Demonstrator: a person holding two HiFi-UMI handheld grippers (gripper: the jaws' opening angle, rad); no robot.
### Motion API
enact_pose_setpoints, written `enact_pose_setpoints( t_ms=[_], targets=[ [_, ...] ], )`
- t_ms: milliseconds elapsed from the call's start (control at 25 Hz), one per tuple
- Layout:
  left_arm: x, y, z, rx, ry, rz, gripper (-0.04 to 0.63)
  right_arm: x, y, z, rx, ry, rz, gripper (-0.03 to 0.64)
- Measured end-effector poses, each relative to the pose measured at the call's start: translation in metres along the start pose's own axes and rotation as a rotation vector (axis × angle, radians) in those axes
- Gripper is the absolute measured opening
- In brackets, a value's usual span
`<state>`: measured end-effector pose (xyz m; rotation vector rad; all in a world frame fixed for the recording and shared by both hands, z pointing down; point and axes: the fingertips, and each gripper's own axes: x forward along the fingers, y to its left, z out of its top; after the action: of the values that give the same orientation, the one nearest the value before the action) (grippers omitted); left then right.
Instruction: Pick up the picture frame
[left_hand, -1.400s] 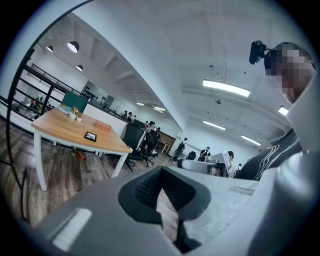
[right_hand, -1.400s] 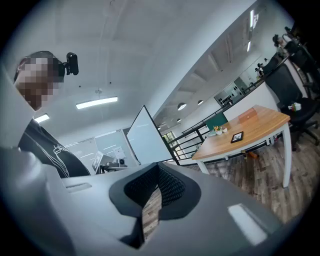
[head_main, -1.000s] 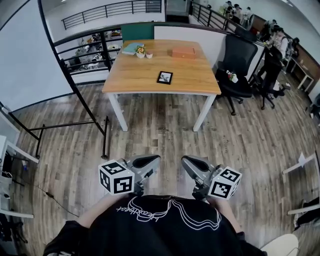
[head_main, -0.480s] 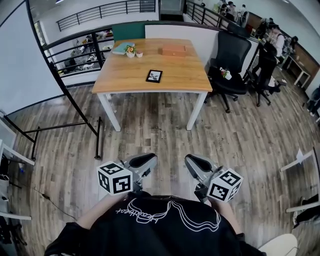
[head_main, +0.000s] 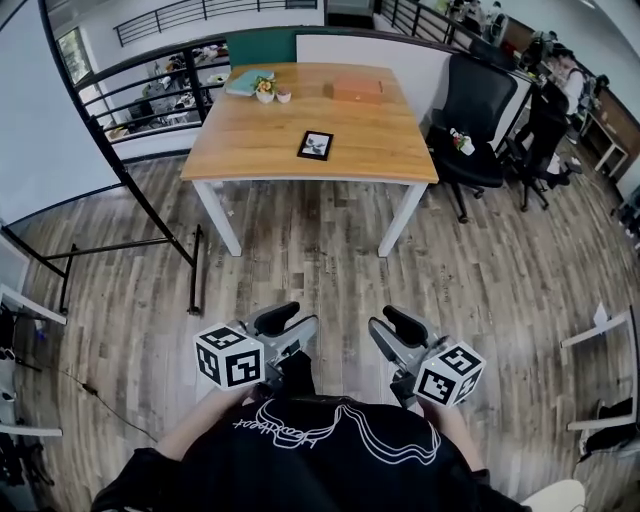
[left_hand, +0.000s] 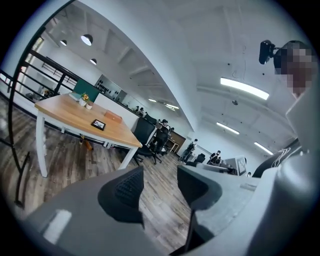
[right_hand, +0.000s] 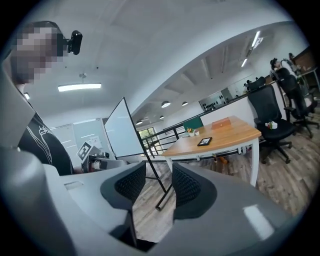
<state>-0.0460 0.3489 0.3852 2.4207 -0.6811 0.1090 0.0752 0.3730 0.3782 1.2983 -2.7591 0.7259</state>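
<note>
A small black picture frame (head_main: 315, 145) lies flat near the middle of a wooden table (head_main: 350, 130), far ahead of me across the plank floor. It also shows as a small dark rectangle in the left gripper view (left_hand: 98, 124) and the right gripper view (right_hand: 204, 141). My left gripper (head_main: 290, 325) and right gripper (head_main: 395, 330) are held close to my body, well short of the table. Both are open, with only floor visible between the jaws (left_hand: 160, 185) (right_hand: 159, 182).
On the table's far end stand an orange box (head_main: 357, 88), small flower pots (head_main: 265, 92) and a teal book (head_main: 245, 82). A black office chair (head_main: 475, 110) is at the table's right. A black railing (head_main: 130, 160) runs along the left. People stand at the far right.
The view has moved a little closer to the table, which looks larger and sits lower in the picture. Both grippers stay low, near my body and open.
</note>
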Motion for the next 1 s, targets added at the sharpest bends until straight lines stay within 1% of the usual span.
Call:
enact_pose_setpoints(
  t_ms=[120, 200, 360, 560, 720, 840, 1000],
  targets=[
    [0.006, 0.046, 0.024, -0.03, -0.028, 0.044, 0.214, 0.032, -0.018, 0.002, 0.023, 0.027, -0.005, 0.203],
    [0.013, 0.076, 0.04, -0.034, -0.025, 0.056, 0.219, 0.06, -0.033, 0.007, 0.033, 0.035, -0.014, 0.215],
    [0.033, 0.136, 0.069, -0.044, 0.007, 0.057, 0.24, 0.126, -0.067, 0.023, 0.058, 0.054, -0.026, 0.235],
    [0.061, 0.207, 0.119, -0.041, 0.007, 0.048, 0.247, 0.209, -0.092, 0.055, 0.05, 0.087, -0.01, 0.25],
    [0.08, 0.246, 0.155, -0.041, 0.016, 0.023, 0.247, 0.258, -0.111, 0.082, 0.037, 0.099, -0.025, 0.252],
    [0.092, 0.273, 0.179, -0.026, 0.028, 0.01, 0.247, 0.284, -0.125, 0.098, 0.037, 0.09, -0.04, 0.252],
    [0.108, 0.292, 0.2, -0.03, 0.026, -0.002, 0.247, 0.305, -0.142, 0.107, 0.043, 0.096, -0.049, 0.252]
  ],
)
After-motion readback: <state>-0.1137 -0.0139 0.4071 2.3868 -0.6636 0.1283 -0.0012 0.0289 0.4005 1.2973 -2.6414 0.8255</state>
